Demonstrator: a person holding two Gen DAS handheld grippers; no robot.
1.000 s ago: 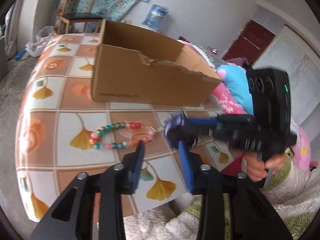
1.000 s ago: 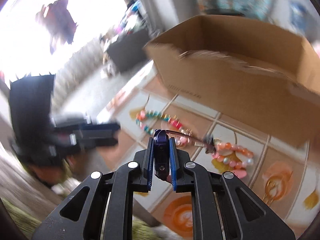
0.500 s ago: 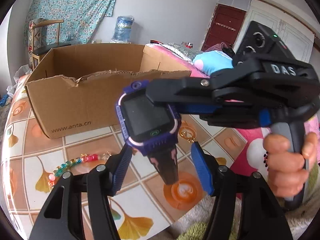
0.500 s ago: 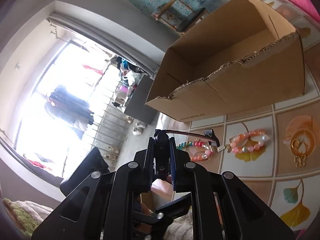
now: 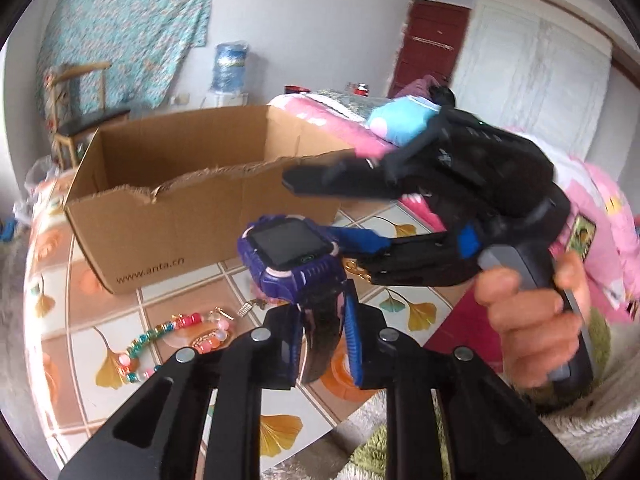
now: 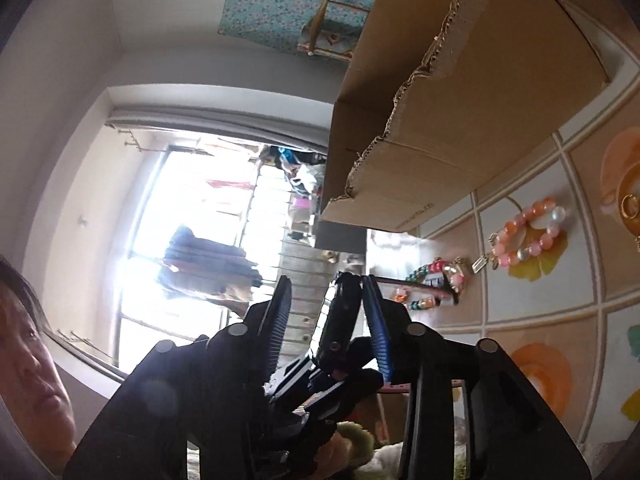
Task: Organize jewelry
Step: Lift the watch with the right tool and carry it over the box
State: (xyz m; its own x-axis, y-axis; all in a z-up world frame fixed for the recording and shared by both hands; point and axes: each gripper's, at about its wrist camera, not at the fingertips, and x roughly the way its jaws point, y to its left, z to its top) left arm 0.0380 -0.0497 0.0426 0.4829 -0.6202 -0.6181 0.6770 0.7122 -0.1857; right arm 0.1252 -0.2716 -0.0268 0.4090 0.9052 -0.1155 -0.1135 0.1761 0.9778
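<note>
The left gripper [image 5: 322, 340] now has its 2 blue-padded jaws closed narrowly on the dark strap of a purple smartwatch [image 5: 290, 256], whose square face stands just above the jaw tips, screen tilted up. Half a second earlier those jaws stood wide with the strap hanging loose between them; they have just been closing. To the right of the watch, the right gripper [image 5: 340, 216], held in a person's hand [image 5: 532, 320], has just been opening: 1 blue pad still lies against the watch's side while the other finger sits well above it. In the right wrist view the watch [image 6: 340, 320] rests against only the right-hand pad, the left-hand pad standing apart.

This looks like a hand-over: the watch has passed from right to left, and the right gripper seems free to withdraw.

Beyond the watch, an open cardboard box [image 5: 180, 216] stands on the tiled table [image 5: 168, 360], likely where the jewelry goes. Below and left of the jaws, beaded bracelets [image 5: 176, 336] still lie on the table, so more remains to sort.
</note>
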